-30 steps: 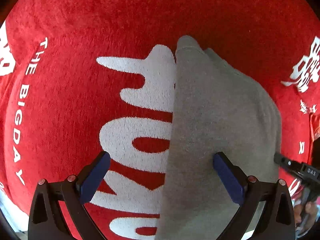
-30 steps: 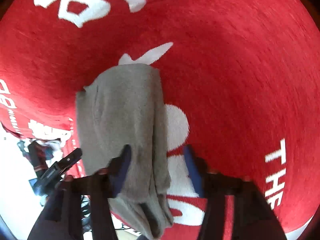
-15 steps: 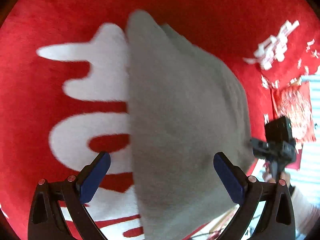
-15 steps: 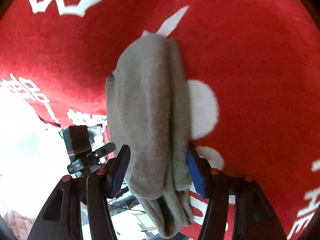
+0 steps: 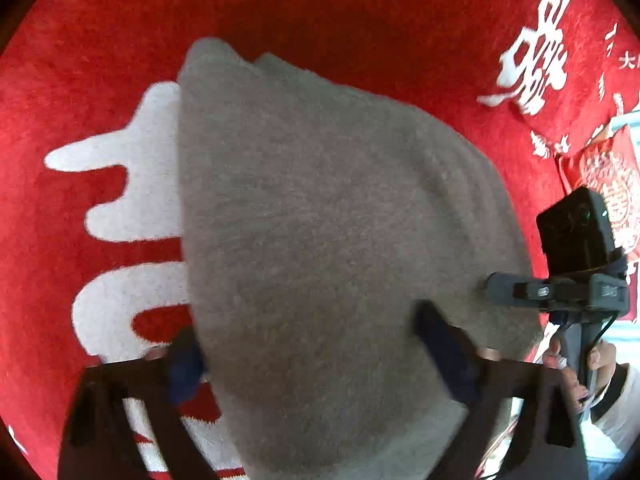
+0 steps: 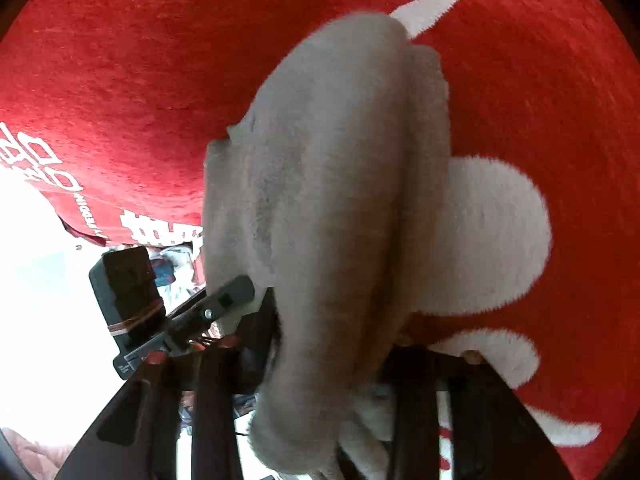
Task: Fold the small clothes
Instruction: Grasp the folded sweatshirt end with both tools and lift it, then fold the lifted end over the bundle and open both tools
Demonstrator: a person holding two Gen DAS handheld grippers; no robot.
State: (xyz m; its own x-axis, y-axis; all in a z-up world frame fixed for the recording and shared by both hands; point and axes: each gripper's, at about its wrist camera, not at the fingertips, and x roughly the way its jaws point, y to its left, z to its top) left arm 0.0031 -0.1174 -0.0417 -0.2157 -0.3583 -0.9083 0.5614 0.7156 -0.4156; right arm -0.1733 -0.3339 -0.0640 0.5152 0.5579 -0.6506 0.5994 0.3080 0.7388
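While both of my grippers work on it, the grey garment (image 5: 320, 220) fills the middle of each frame, folded into a thick bundle lying on the red blanket (image 5: 100, 40) with its big white lettering (image 5: 128, 176).

From the left wrist view, my left gripper (image 5: 312, 352) sits at the lower edge of the frame with the cloth running between its two blue fingers (image 5: 440, 340). Its jaws have just been closing, yet they stand fairly wide; the left pad is at the cloth's edge and the right one lies against the grey fabric, both blurred, so I cannot tell whether they are pressing on it. At the right of this frame I see the other tool with its black camera block (image 5: 576, 236) and a hand (image 5: 580, 364) on the handle, a pale sleeve below it.

From the right wrist view, my right gripper (image 6: 332, 340) is at the bottom centre, and its jaws have also just been closing, with the garment (image 6: 332, 184) between them. The bundle bulges over both dark fingers and hides the pads, so I cannot tell whether they pinch it. The cloth's near end hangs down past the fingers at the lower centre. My left tool shows at the left of this frame, its tip touching the cloth's left edge.
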